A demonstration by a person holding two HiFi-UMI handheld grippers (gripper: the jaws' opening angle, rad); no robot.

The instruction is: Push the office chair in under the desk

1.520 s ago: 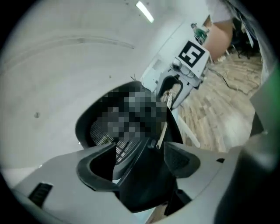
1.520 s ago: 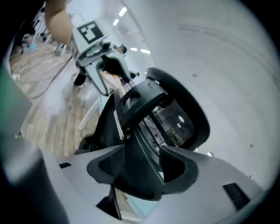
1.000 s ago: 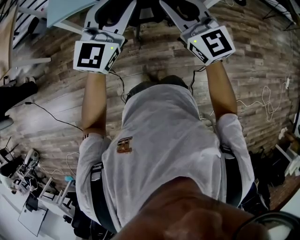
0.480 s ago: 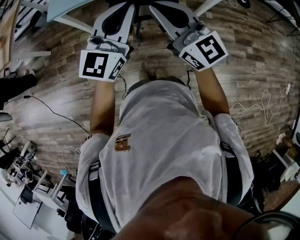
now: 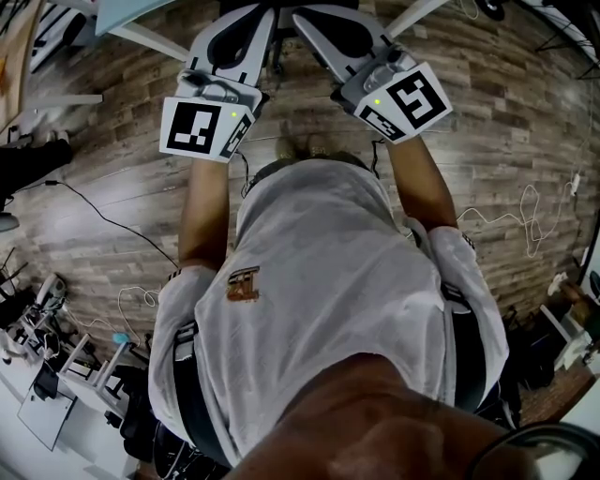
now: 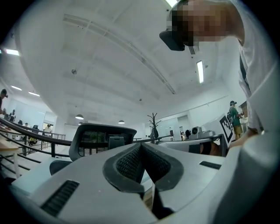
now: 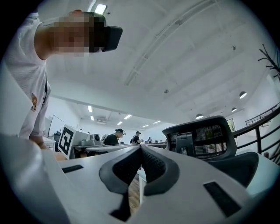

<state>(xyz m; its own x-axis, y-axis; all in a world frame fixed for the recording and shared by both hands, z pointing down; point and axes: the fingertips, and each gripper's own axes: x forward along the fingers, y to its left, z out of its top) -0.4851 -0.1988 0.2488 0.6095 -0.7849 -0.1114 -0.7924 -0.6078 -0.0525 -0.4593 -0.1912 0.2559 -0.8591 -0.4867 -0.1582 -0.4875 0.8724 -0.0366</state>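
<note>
Nearest the head cam: the person's white shirt (image 5: 328,281), w/ both arms (image 5: 204,211) stretched out in front.

L tool (image 6: 141,148): its 2 jaws are pressed together, nothing btwn them. R tool (image 7: 140,149): same, jaws pressed together & empty. From above, the 2 tools sit side by side & lean in toward each other.

Just past the tips is the office chair (image 7: 204,132): black, w/ a mesh back, standing up. It shows left of the tips in the left gripper view & right of the tips in the right gripper view. Can't tell if either tool touches it. From above, only a dark bit of the chair shows, at the top edge btwn the tools.

The pale blue tabletop (image 5: 131,13) is up there too, top left. Can't tell how far the chair is under it.

All around is the wood floor (image 5: 506,122), w/ thin cables (image 5: 98,223) lying on it.
</note>
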